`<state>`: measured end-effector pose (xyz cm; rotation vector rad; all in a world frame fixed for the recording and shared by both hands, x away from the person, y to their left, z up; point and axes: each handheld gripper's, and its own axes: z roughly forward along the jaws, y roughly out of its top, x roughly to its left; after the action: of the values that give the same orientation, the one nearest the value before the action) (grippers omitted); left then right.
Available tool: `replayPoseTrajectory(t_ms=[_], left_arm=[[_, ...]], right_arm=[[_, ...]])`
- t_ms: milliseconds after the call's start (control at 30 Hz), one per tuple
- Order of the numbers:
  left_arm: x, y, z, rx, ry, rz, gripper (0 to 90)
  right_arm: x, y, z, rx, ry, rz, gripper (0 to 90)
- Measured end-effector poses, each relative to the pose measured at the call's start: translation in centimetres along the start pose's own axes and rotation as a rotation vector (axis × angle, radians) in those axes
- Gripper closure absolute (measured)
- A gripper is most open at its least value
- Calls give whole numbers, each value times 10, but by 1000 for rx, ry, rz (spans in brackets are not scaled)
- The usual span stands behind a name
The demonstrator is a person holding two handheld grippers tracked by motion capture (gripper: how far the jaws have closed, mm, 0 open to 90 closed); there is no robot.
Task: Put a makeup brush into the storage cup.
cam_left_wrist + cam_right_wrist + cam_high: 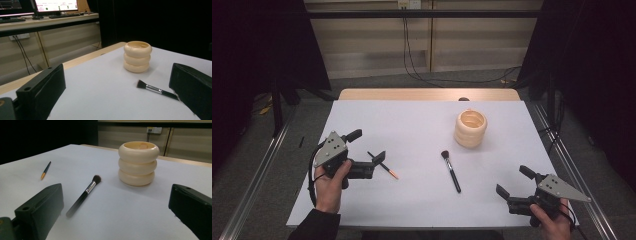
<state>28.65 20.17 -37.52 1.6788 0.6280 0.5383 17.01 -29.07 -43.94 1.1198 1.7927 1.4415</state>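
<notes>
Over on the left, the left gripper [371, 151] sits low near the table's [412, 205] left edge, jaws spread wide apart with nothing between them. One jaw tip hangs right at the dark end of the pencil [383, 166], which lies slanted, orange tip pointing to about 4 o'clock; whether jaw and pencil actually touch, the high view is too coarse to settle.

Moving to centre, the makeup brush [451, 171] lies flat, bristles at 11 o'clock, handle running to 5 o'clock. Bare white surface all round it, and a wide open lane between it and the pencil.

From the brush, at 1 o'clock, stands the cream ribbed holder [470, 128], upright, mouth open, well back from the table's far edge and clear of the right edge.

Far right now: the right gripper [515, 182] rests close to the front right corner, jaws also spread and empty, aimed at 10 o'clock towards the brush.

The count: one pencil, one brush, one holder stacked of three rings, two grippers.
</notes>
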Motion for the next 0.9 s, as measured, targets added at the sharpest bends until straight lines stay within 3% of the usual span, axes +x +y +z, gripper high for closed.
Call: replayPoseTrajectory(t_ms=[267, 567, 667, 700, 833, 900], left_arm=[[8, 1, 15, 30, 6, 10, 6], [20, 15, 36, 1, 0, 0, 5], [23, 19, 38, 8, 1, 15, 5], [24, 23, 41, 1, 4, 3, 4], [27, 34, 48, -9, -24, 22, 5], [29, 36, 50, -9, -13, 23, 4]], right_arm=[[-1, 0, 0, 4, -1, 6, 0], [-1, 0, -1, 3, 3, 5, 0], [-1, -1, 0, 5, -2, 4, 0], [-1, -1, 0, 5, -5, 5, 0], [-1, -1, 0, 2, -10, 7, 0], [-1, -1, 0, 8, 2, 3, 0]])
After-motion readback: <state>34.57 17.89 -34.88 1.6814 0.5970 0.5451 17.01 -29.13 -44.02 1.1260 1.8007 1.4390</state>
